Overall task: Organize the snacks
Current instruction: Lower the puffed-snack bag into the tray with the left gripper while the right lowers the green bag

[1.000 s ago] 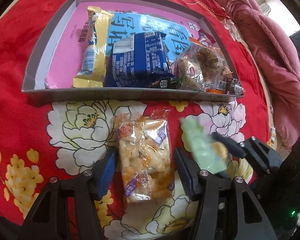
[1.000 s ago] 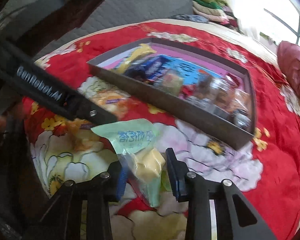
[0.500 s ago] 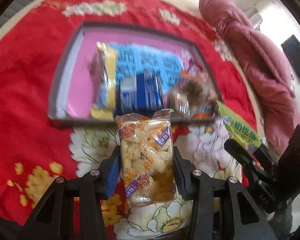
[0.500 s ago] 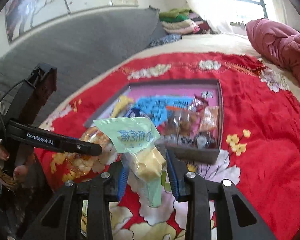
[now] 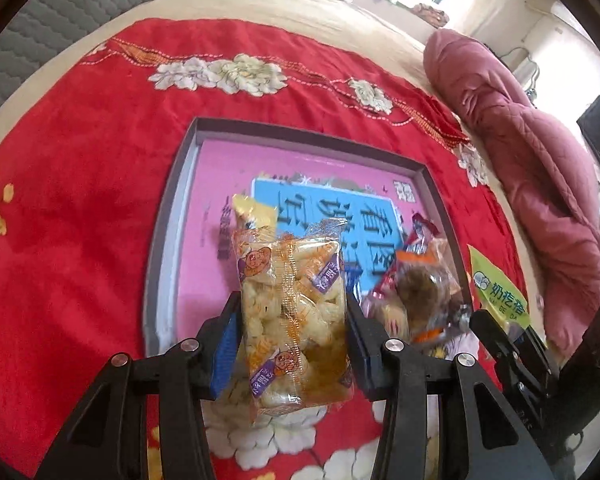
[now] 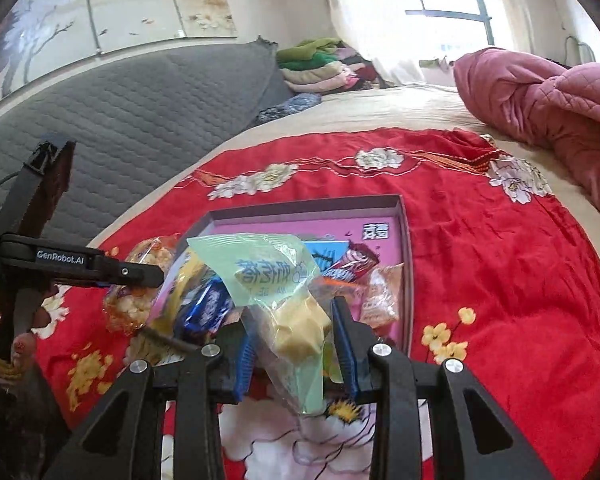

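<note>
My left gripper (image 5: 290, 344) is shut on a clear packet of puffed rice snacks (image 5: 292, 312), held in the air in front of the grey tray (image 5: 158, 248) with a pink floor. My right gripper (image 6: 294, 344) is shut on a pale green packet with a yellow block inside (image 6: 292, 304), also lifted, near the tray's (image 6: 406, 264) front edge. In the left wrist view that green packet (image 5: 496, 292) and the right gripper (image 5: 512, 344) show at the right. The right wrist view shows the left gripper (image 6: 140, 276) with the rice snack (image 6: 136, 300) at the left.
In the tray lie a yellow packet (image 5: 254, 212), a blue packet (image 6: 206, 308), a blue printed card (image 5: 332, 220) and several clear-wrapped snacks (image 5: 420, 284). A red flowered cloth (image 5: 80, 200) covers the bed. A pink quilt (image 5: 540, 160) lies at the right; folded clothes (image 6: 320, 68) lie behind.
The left gripper closed on the rice snack and lifted it off the cloth toward the tray. The right gripper rose and rolled with the green packet; both views tilted up.
</note>
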The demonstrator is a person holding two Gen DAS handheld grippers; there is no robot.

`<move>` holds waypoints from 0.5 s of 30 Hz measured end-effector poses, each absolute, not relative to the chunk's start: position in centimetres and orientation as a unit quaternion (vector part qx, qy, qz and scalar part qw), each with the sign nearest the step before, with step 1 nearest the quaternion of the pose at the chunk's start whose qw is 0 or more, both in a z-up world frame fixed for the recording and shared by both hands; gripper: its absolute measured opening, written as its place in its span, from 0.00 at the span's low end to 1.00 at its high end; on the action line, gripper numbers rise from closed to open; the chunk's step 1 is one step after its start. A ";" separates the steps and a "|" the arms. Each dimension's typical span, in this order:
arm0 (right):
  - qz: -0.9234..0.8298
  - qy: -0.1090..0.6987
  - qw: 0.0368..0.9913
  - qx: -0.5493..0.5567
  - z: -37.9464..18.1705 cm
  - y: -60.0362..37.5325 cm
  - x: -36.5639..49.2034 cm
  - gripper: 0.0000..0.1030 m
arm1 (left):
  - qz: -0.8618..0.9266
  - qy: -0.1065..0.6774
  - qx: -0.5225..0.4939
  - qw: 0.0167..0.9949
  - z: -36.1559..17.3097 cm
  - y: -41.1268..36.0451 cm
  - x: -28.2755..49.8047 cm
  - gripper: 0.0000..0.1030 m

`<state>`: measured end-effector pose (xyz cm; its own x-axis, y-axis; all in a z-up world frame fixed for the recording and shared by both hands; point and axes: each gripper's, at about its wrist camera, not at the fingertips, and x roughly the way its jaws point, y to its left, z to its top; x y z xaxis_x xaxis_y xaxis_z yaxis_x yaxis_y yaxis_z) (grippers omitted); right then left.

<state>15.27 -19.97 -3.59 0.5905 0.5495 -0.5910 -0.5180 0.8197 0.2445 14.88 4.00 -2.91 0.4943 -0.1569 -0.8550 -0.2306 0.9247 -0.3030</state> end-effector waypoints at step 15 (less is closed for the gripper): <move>0.254 0.356 0.898 0.042 -5.7 -19.7 18.8 0.36 | 0.043 0.505 -0.160 0.847 -4.6 2.7 17.2 0.48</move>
<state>18.78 -19.73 -5.75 0.6171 0.4863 -0.6186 -0.4268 0.8673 0.2561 17.24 2.75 -4.65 0.4867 -0.0889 -0.8690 -0.2338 0.9453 -0.2276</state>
